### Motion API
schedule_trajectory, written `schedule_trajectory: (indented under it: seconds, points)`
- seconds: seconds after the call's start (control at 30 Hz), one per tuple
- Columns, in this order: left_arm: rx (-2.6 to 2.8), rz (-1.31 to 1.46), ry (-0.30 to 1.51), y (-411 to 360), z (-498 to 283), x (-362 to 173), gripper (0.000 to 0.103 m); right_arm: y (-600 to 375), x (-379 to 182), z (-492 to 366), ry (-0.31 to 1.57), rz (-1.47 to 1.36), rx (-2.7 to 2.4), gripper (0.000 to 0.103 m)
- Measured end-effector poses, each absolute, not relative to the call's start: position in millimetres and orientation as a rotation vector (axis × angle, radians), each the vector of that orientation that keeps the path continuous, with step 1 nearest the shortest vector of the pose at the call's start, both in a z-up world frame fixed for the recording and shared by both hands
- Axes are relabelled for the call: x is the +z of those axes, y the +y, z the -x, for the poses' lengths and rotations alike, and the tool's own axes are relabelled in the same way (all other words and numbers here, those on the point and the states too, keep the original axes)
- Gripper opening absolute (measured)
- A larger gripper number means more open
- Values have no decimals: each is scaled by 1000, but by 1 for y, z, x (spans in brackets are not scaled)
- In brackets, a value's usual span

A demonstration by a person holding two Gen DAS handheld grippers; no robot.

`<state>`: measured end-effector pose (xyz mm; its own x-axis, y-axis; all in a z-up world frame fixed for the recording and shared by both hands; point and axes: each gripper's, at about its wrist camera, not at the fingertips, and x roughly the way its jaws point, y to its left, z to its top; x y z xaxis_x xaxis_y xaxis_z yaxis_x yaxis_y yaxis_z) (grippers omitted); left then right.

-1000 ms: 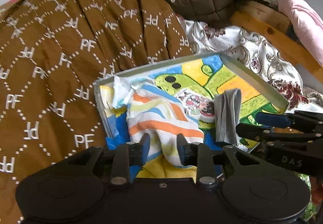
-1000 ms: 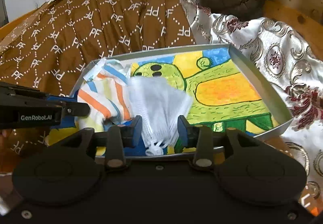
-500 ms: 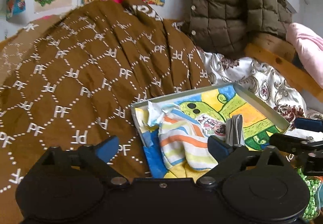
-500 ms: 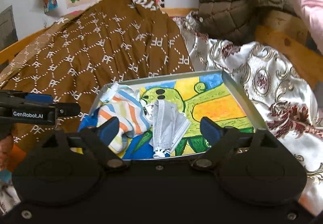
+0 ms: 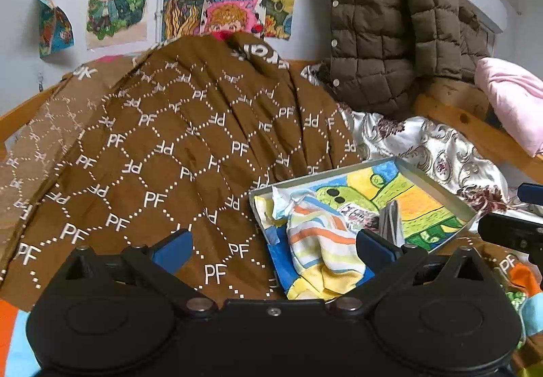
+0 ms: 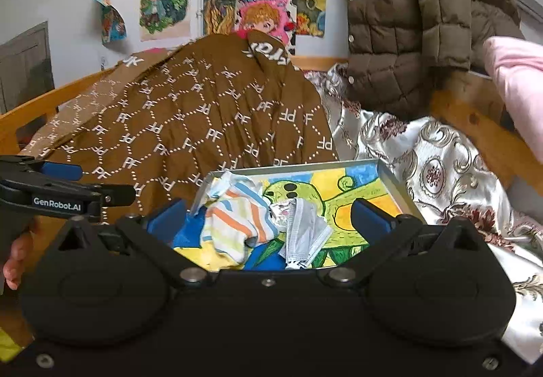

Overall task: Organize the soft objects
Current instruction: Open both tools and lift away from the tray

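Meanwhile, both grippers hang wide apart and empty above a bed strewn with fabric. Seen from the left wrist, the left gripper (image 5: 273,246) has its blue pads spread, its jaws opening with nothing between them; the right gripper (image 6: 268,217) stands the same way in its own view, jaws opening around bare air.

Low and right of centre in the left view, the shallow tray (image 5: 437,187), its floor lined with a bright crayon drawing, rests on the bedding. Inside it the striped sock (image 5: 320,241) lies bunched at the left end, and the grey face mask (image 6: 305,234) sits just beside it, overlapping its edge, near the middle of the right view. A crumpled white scrap, too small to identify, sits at the tray's far left corner.

Risk from here looks modest but real. The tray sits on soft, uneven bedding with the brown patterned blanket (image 5: 169,156) heaped against its left wall, so a careless reach could tip it or nudge it off level. The mask stands partly on edge and may slump or slide. Crowded together, sock and mask could snag on one jaw and be dragged out when the next item comes in. The left gripper also crosses the left edge of the right view, so the two tools could collide over the tray.
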<state>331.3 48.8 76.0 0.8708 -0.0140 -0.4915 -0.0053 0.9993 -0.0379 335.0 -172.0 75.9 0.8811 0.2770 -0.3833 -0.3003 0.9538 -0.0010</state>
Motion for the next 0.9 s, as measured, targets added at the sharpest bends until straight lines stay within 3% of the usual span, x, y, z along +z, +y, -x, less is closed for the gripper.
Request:
schedule_trajectory:
  seconds: [0.5, 0.9]
  points:
    - [-34, 32, 424, 31, -244, 118, 102, -191, 131, -213, 318, 68, 299, 102]
    - [-69, -11, 333, 29, -163, 91, 102, -224, 127, -103, 251, 51, 282, 102]
